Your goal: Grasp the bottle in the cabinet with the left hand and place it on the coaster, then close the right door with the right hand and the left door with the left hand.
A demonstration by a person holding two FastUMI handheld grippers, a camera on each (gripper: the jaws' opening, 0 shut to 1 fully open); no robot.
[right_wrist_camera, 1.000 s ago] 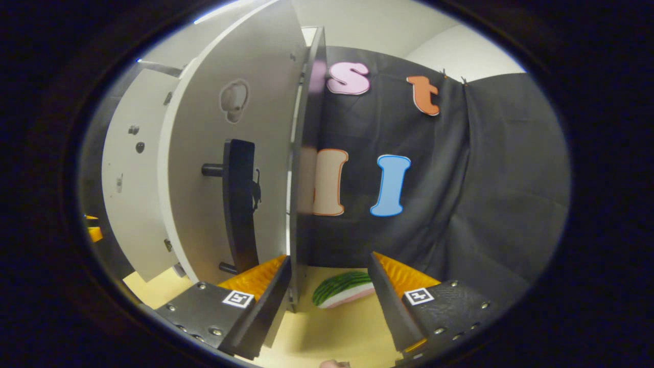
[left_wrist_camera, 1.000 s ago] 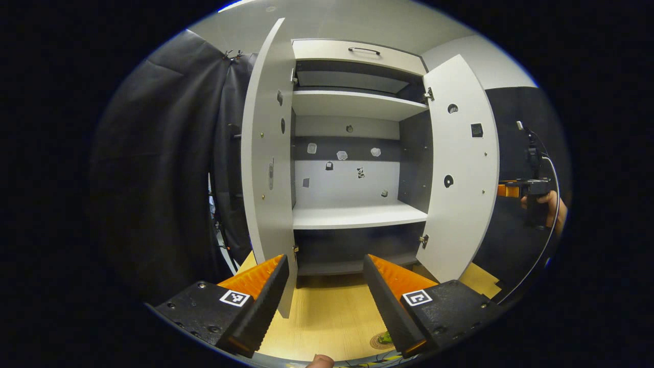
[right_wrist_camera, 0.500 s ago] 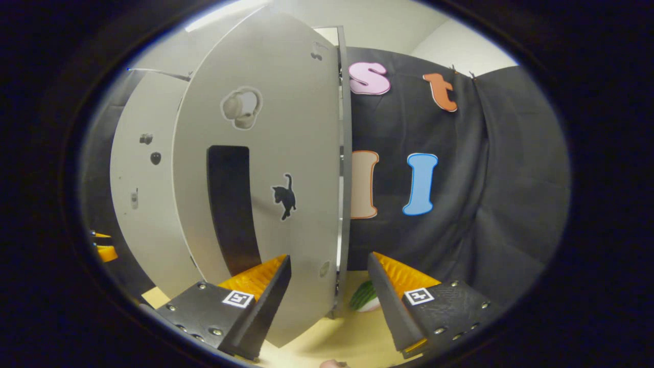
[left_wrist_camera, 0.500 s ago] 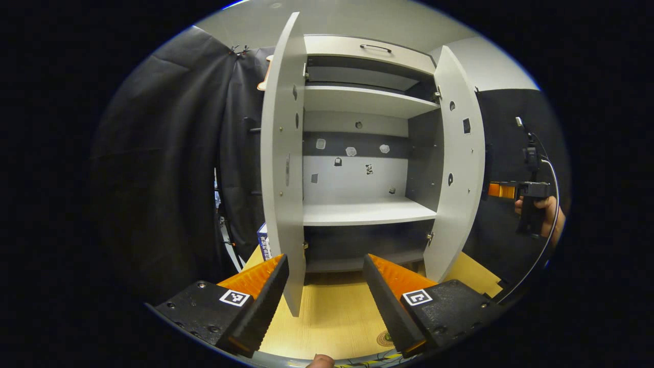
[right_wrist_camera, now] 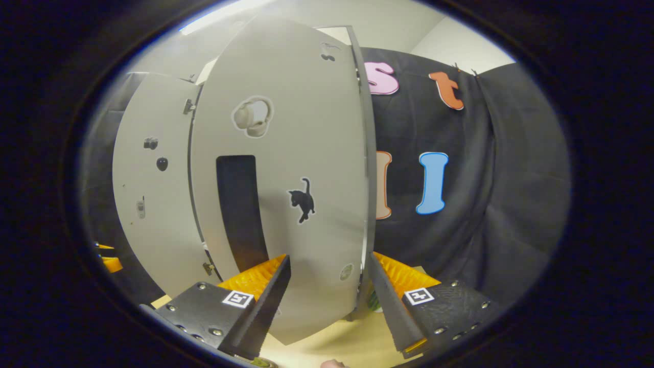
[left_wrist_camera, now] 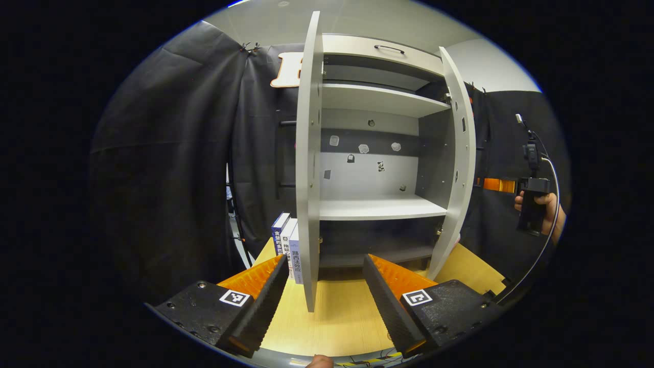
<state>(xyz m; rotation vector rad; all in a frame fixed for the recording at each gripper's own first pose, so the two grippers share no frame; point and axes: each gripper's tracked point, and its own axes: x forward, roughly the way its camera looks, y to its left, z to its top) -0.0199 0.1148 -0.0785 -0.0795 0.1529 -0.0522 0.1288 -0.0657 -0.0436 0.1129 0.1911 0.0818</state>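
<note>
**A:** What have you got in the left gripper view?

**B:** My left gripper (left_wrist_camera: pixel 322 301) sits at the bottom of the frame, jaws wide apart, nothing between them. Past them, the cabinet (left_wrist_camera: pixel 378 51) stands on the pale wood surface (left_wrist_camera: pixel 337 322). Left door (left_wrist_camera: pixel 308 163) is edge-on to me, centre frame, its lower corner just above the gap between my jaws. Right door (left_wrist_camera: pixel 462 168) hangs partly swung in at centre right. The shelves I can see are bare. A few upright books (left_wrist_camera: pixel 287 245) stand just left of the left door.

**A:** The bottle and coaster?

**B:** I can't point to either in these views. Where they sit, I can't tell.

**A:** And the other hand?

**B:** Far right of the left gripper view, a hand (left_wrist_camera: pixel 541 207) holds the right gripper (left_wrist_camera: pixel 493 185) beyond the right door, level with the middle shelf. I can't tell from there whether it touches the door.

**A:** Right gripper view?

**B:** Right gripper (right_wrist_camera: pixel 327 301) at the bottom, jaws wide open, gripping nothing. The right door's outer face (right_wrist_camera: pixel 306 153) takes up centre frame, close in; its lower edge lies between my fingers (right_wrist_camera: pixel 265 296). Dark vertical handle (right_wrist_camera: pixel 240 209) left of centre, small black cat sticker (right_wrist_camera: pixel 304 199) beside it. The left door (right_wrist_camera: pixel 148 204) shows behind, at left. A green-striped object (right_wrist_camera: pixel 374 301) peeks out at the door's lower right edge; too hidden to identify.
</note>
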